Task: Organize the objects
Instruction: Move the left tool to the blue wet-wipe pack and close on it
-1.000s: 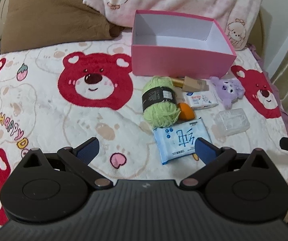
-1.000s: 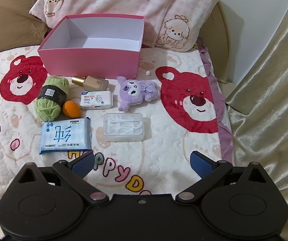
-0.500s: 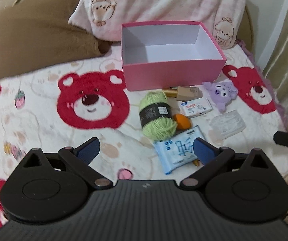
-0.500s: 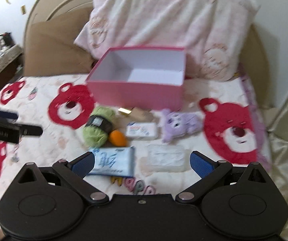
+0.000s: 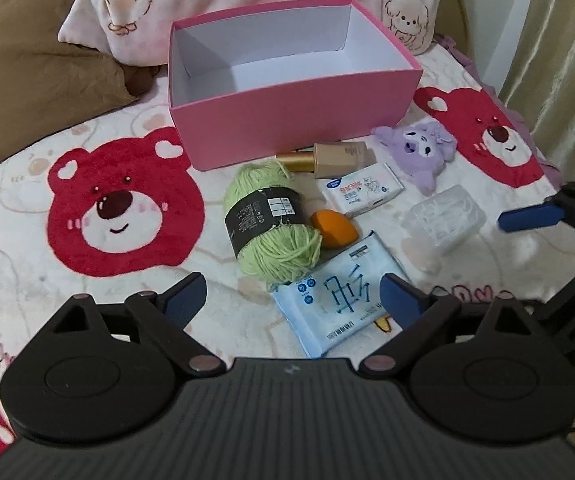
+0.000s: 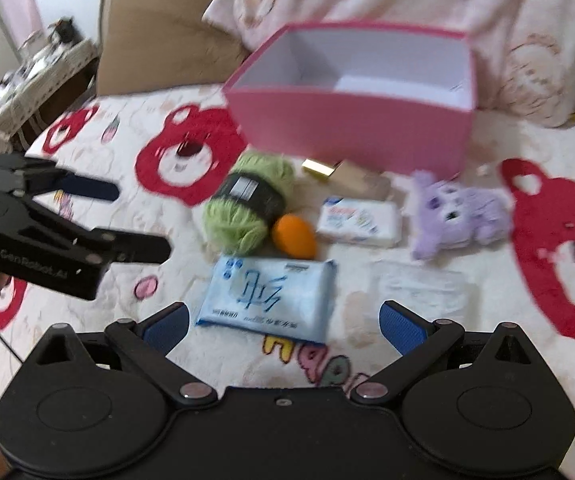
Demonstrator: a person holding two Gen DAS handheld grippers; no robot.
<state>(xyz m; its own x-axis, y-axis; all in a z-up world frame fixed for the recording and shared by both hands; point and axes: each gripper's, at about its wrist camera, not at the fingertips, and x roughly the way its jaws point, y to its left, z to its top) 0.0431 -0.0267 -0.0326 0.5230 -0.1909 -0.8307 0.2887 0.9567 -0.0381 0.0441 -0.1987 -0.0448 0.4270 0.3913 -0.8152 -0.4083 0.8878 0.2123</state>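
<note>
Hovering over the bed, we have both tongs empty: the left tongs stand wide though they have just narrowed a little, and the right tongs gape wide too. Just ahead of both lies the blue wipes pack; beyond it sits the green yarn, then the empty pink box. We should probably straddle the pack's short sides squarely before closing.

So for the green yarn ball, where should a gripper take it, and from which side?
Grip the yarn across its black paper band, coming from above. It lies on its side on the bedspread, and the banded waist is its narrowest, firmest part. The orange sponge touches one side, so set the fingers across the band's long sides, probably clear of it. The left gripper stands open, nearest.
</note>
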